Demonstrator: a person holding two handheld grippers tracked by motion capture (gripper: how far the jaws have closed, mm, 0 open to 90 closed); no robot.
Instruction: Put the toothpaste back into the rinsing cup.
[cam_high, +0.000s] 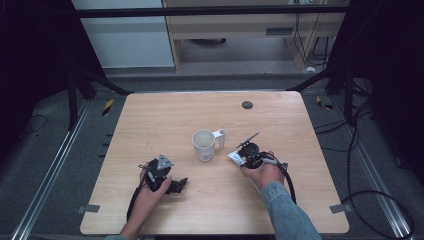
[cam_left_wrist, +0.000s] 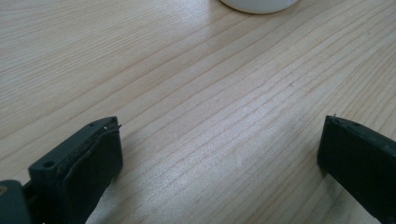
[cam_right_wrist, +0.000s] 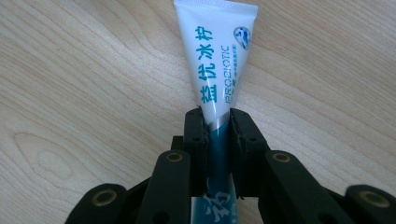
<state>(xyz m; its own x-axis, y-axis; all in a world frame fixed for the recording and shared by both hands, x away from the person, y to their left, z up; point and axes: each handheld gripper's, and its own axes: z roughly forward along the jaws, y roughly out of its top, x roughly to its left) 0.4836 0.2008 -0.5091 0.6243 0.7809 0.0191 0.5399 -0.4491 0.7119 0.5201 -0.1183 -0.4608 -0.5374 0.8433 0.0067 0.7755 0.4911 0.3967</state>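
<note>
A white toothpaste tube (cam_right_wrist: 215, 56) with teal print is clamped between the jaws of my right gripper (cam_right_wrist: 217, 122), its flat crimped end pointing away over the wood. In the high view that right gripper (cam_high: 243, 157) rests on the table just right of a white mug (cam_high: 204, 145), and the tube (cam_high: 234, 157) pokes out toward the mug's base. The mug stands upright with its handle to the right. My left gripper (cam_high: 179, 184) lies at the front left of the mug. Its jaws are spread wide over bare wood (cam_left_wrist: 219, 135), with the mug's base (cam_left_wrist: 259, 4) farther off.
The wooden table (cam_high: 165, 115) carries a small black disc (cam_high: 247, 105) near its far edge. Cables (cam_high: 370, 195) trail on the floor to the right, and dark stand legs (cam_high: 87, 82) flank the far corners.
</note>
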